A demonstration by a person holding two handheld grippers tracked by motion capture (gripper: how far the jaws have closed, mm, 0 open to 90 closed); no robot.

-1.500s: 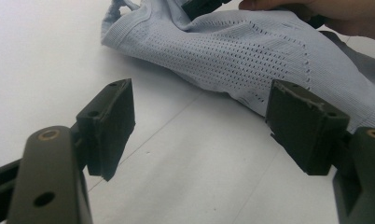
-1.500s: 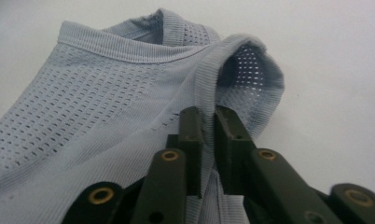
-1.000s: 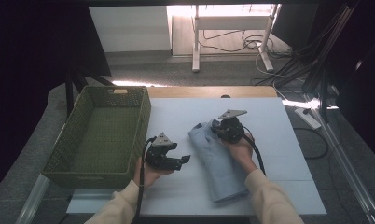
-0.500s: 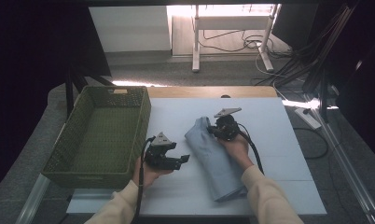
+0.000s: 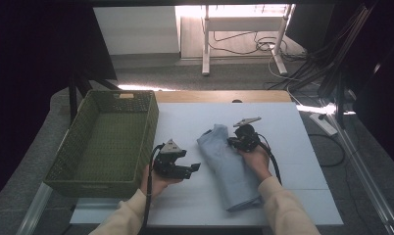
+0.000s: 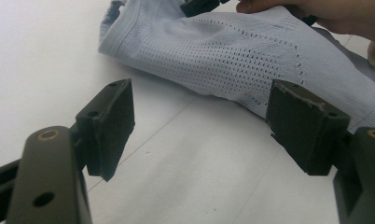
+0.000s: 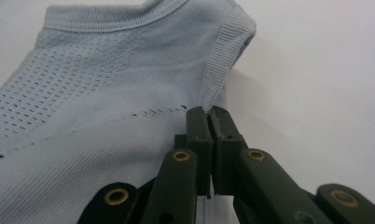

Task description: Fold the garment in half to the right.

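Pale-blue knit garment (image 5: 229, 164), perforated mesh, ribbed hem pinched by right claw (image 7: 209, 122), left claw (image 6: 199, 135) apart.

In the high view my right hand (image 5: 256, 159) covers part of the light blue garment (image 5: 229, 166), and my forearms are cut off by the bottom edge. In my right gripper view the garment runs out at the left edge. In my left gripper view my right gripper (image 6: 202, 5) is cut by the top edge.
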